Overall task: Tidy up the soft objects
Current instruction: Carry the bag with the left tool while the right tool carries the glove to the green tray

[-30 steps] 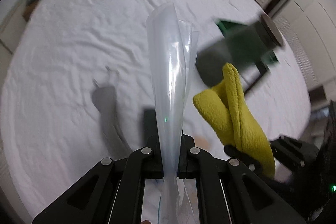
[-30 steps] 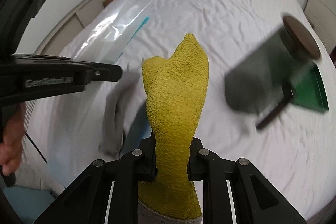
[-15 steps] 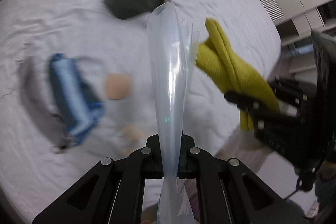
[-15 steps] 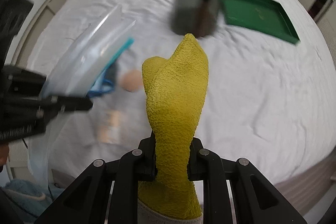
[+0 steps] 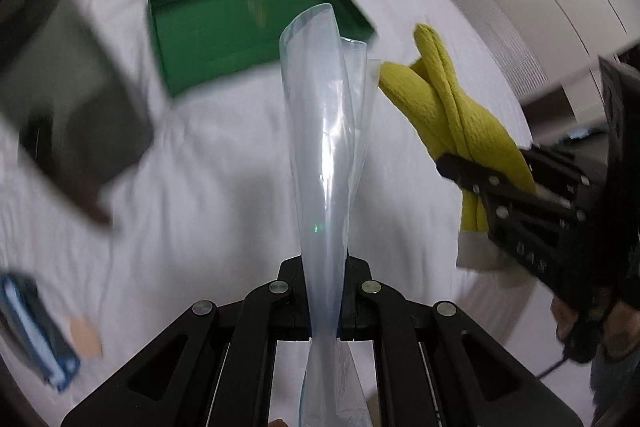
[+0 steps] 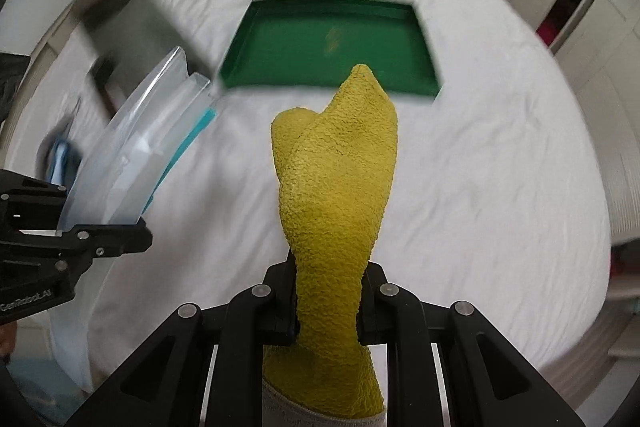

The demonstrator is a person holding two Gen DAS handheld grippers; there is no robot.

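Over the last second both my views have swung across the bed (image 6: pixel 500 163): the green tray (image 6: pixel 424 39), formerly at the edge of frame, now sits squarely ahead, while the dark blurred object (image 5: pixel 68 115) has slid to the tray's left. I judge this means I have turned both loads toward the tray, though the sock is not yet bagged and nothing has been set down. My left gripper (image 5: pixel 325 297) remains clamped on the clear plastic bag (image 5: pixel 326 131), which stands up between the closed fingers; its mouth, at the top, curls slightly apart. My right gripper (image 6: pixel 329 301) remains clamped on the yellow sock (image 6: pixel 336 187), its grey cuff below the fingers and its toe rising in front of the tray's near rim. In the left view the sock's toe lies just beside the bag's mouth, on the side away from the dark object; whether they touch I cannot tell. Containers: the bag appears to hold nothing; the tray shows bare green floor apart from a faint yellowish smear I cannot identify. A blue item (image 5: pixel 36 331) and a small peach-coloured thing (image 5: pixel 85 333) lie on the bed well to the near left of the tray, both blurred.
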